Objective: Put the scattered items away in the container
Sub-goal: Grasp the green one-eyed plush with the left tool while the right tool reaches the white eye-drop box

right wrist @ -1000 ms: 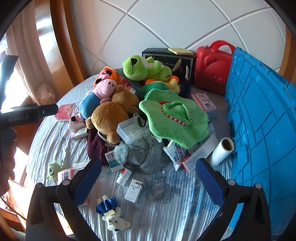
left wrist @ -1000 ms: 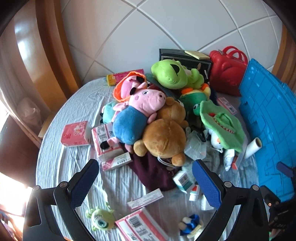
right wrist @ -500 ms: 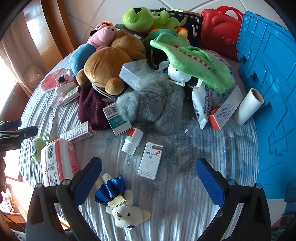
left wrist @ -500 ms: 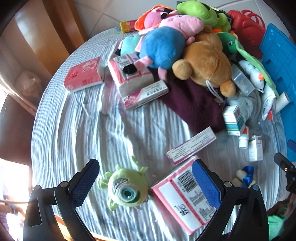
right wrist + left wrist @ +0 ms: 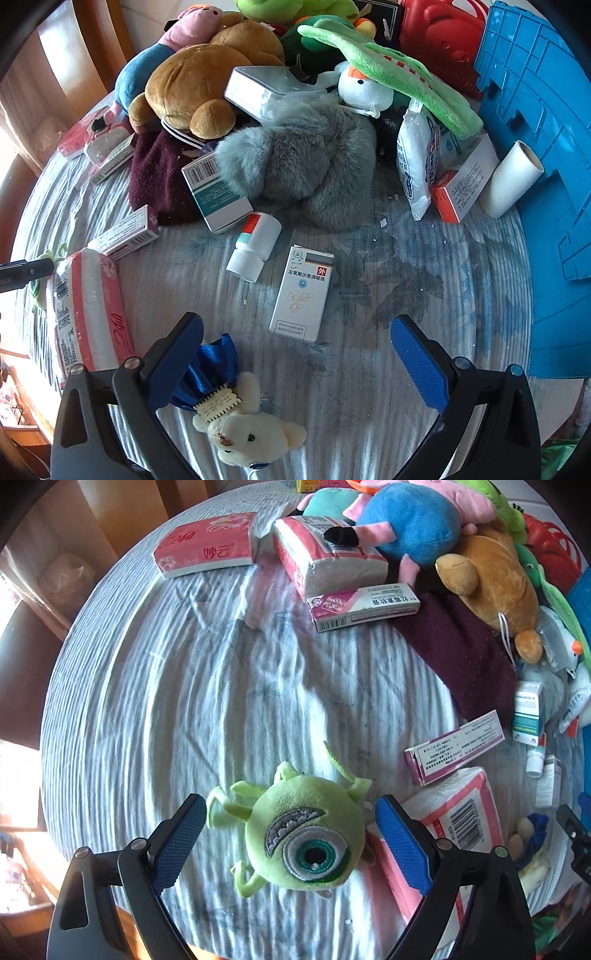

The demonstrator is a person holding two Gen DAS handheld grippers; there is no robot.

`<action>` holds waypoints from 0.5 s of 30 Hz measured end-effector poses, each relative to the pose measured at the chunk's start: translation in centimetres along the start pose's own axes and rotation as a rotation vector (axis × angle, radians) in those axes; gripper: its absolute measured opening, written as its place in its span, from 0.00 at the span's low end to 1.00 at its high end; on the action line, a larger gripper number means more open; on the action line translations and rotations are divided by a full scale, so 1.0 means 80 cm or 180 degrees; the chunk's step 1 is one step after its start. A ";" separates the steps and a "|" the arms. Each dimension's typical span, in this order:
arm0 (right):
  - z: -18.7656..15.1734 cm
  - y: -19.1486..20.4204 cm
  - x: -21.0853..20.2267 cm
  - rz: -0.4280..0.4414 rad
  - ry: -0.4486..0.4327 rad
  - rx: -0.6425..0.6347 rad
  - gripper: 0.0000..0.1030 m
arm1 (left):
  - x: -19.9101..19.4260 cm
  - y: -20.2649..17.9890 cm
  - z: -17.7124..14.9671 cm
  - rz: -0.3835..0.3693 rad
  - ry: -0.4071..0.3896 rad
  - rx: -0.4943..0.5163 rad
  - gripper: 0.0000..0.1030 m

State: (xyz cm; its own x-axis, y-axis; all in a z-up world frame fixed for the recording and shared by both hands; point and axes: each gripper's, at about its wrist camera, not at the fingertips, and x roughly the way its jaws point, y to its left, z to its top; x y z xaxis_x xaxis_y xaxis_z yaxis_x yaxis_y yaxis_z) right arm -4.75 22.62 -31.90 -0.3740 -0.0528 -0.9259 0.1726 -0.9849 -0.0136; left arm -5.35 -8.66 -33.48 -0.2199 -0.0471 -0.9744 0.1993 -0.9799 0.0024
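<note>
The green one-eyed plush (image 5: 306, 834) lies on the striped cloth (image 5: 184, 701) near the table's front edge, eye up, thin limbs splayed. The left gripper (image 5: 290, 843) straddles it: its jaws have just been closing, but both blue pads still stand clear of the plush, a gap on each side, so nothing is gripped. The right pad sits just beside a pink tissue pack (image 5: 458, 823), which touches the plush's side and crowds that finger. Just behind the pack lies a flat white-and-purple box (image 5: 454, 751). Farther off are another pink pack (image 5: 207, 546), a third pack (image 5: 328, 561) under the blue-bodied pig plush (image 5: 410, 520), a long box (image 5: 364, 607), a maroon cloth (image 5: 454, 646) and a brown bear (image 5: 491, 583).

The right gripper (image 5: 297, 358) hovers wide open and empty over the cloth. A small white bear (image 5: 243, 435) with a blue ribbon lies by its left finger, partly under it. A white medicine box (image 5: 303, 291) lies just ahead between the fingers, a white bottle (image 5: 255, 247) next to it, grey fur (image 5: 306, 166) beyond. The blue container (image 5: 535, 147) stands at the right, a white roll (image 5: 511, 179) leaning against it.
</note>
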 end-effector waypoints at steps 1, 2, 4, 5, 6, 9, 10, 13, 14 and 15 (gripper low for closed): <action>0.000 -0.001 0.003 -0.0009 0.0018 0.0013 1.00 | 0.005 -0.002 -0.001 0.0021 0.0021 0.0018 0.86; 0.001 -0.002 0.007 -0.0015 0.0038 0.0026 1.00 | 0.008 -0.002 -0.001 0.0033 0.0032 0.0027 0.80; 0.003 -0.003 0.011 -0.0040 0.0060 0.0048 1.00 | 0.013 -0.004 -0.002 0.0031 0.0040 0.0059 0.65; 0.004 -0.004 0.013 -0.0047 0.0064 0.0060 1.00 | 0.014 -0.006 -0.002 0.0026 0.0046 0.0080 0.59; 0.006 -0.004 0.015 -0.0058 0.0067 0.0064 1.00 | 0.012 -0.008 -0.001 0.0019 0.0029 0.0087 0.57; 0.011 -0.002 0.023 -0.0103 0.0089 0.0052 1.00 | 0.006 -0.007 0.001 -0.0092 0.0003 0.0031 0.55; 0.012 -0.001 0.026 -0.0107 0.0110 0.0053 1.00 | 0.002 -0.007 0.001 -0.0121 -0.0014 0.0018 0.54; 0.015 -0.001 0.037 -0.0100 0.0177 0.0068 0.96 | -0.008 -0.012 0.003 -0.0208 -0.0078 0.0011 0.54; 0.015 -0.001 0.042 -0.0098 0.0215 0.0076 0.92 | -0.011 -0.013 0.004 -0.0209 -0.0088 0.0025 0.54; 0.016 -0.001 0.047 -0.0105 0.0265 0.0082 0.81 | -0.013 -0.014 0.004 -0.0205 -0.0097 0.0032 0.54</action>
State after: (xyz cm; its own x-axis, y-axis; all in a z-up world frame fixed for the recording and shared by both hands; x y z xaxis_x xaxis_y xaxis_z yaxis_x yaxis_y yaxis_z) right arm -7.29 22.26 -34.89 -0.3018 -0.0075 -0.9533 0.1377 -0.9898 -0.0358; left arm -5.65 -7.59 -32.36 -0.2611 0.0104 -0.9653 0.1743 -0.9830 -0.0577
